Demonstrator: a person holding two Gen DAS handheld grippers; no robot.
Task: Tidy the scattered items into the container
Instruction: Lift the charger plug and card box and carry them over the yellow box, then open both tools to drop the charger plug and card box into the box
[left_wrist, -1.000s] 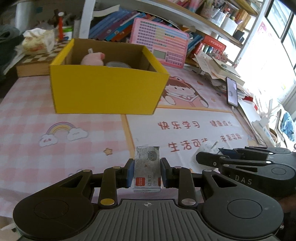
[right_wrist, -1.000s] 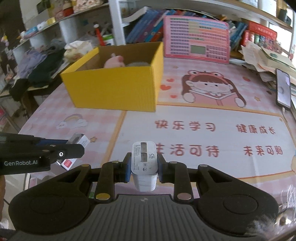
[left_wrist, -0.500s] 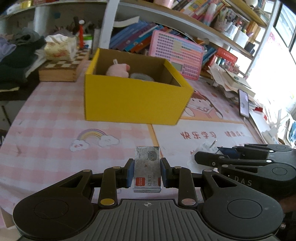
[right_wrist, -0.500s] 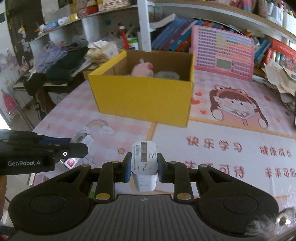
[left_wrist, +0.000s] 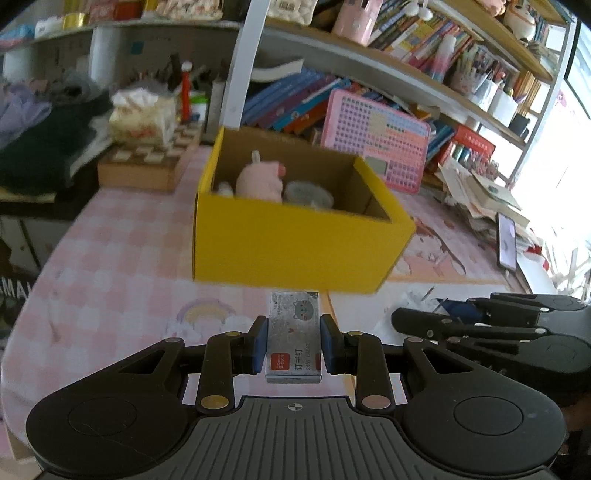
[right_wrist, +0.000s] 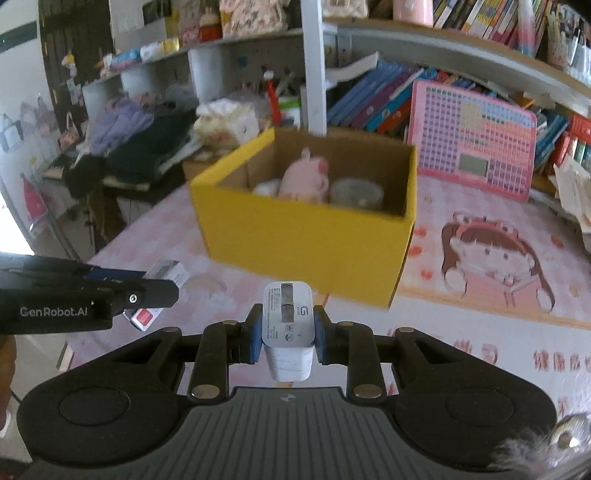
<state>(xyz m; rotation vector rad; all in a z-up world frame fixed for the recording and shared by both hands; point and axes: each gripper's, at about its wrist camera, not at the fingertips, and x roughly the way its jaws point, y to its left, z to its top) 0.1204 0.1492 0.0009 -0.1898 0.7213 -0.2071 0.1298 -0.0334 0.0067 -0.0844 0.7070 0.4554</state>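
While both of my grippers carry something above the pink checked table mat (left_wrist: 110, 258), the step in hand, as I judge it, is to bring these two things over the open yellow cardboard box (left_wrist: 295, 251) and let them fall inside. My left gripper (left_wrist: 294, 345) is clenched on a small grey staple box with a red label (left_wrist: 294, 339), pressed by its two long sides between the blue pads (left_wrist: 260, 345). My right gripper (right_wrist: 287, 338) is clenched on a white plastic charger block with folded metal pins (right_wrist: 287, 321), also held by its sides. To do it well, I think I should lift each thing higher than the near wall of the yellow box, which stands in front of both grippers and near to them, and go forward until the thing is fully past the rim before I open the fingers. I would bring one hand after the other, because the grippers are just beside each other and could knock together over the opening. Now I count: one yellow box; inside it one pink plush pig (right_wrist: 306, 181), one round grey tin (right_wrist: 356, 192) beside it, and one small white thing (left_wrist: 225, 189) that I cannot identify; in my fingers one staple box and one charger. On the mat before me I see no other loose item to collect.
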